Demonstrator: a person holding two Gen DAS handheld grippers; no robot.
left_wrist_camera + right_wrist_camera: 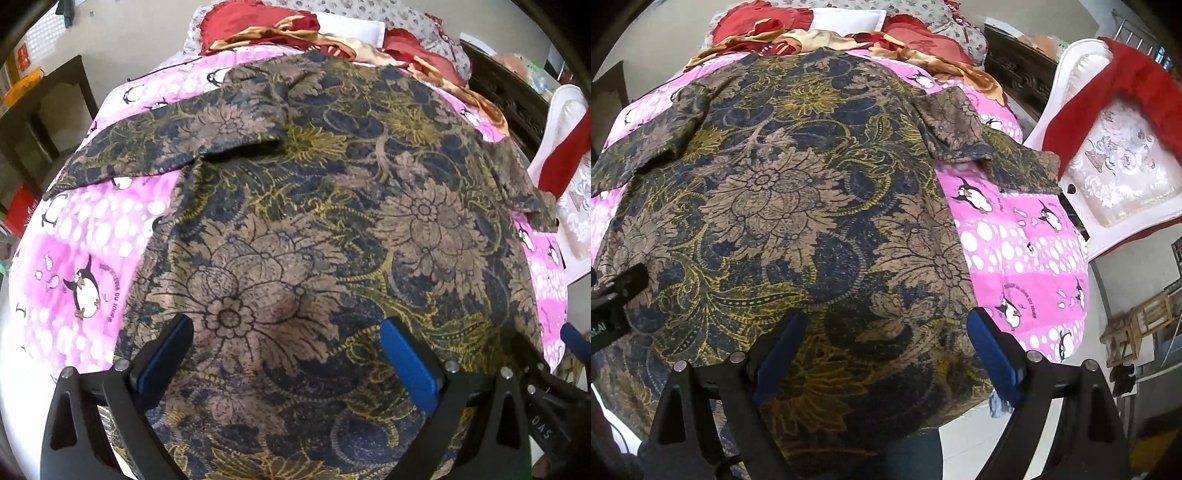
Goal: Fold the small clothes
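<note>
At the far left of the left wrist view a dark wooden table stood beside the bed, apart from it. The pink penguin-print bedsheet covered the mattress, and on it the batik shirt, printed with brown flowers and yellow leaves on dark blue, lay spread flat with its back up. Its left sleeve stretched out toward the sheet's left side, its upper edge partly folded over the shoulder. The left gripper hovered over the shirt's lower part with its blue-padded jaws spread wide, nothing between them. The right gripper was likewise released, jaws wide apart above the hem, its right finger just at the shirt's right edge; part of its black frame also showed at the lower right of the left view. The right sleeve lay out across the sheet, reaching the bed's right edge. Beyond the collar, red and gold cushions and a floral pillow were piled at the head. To the right stood a white chair with a red cloth draped over its back.
</note>
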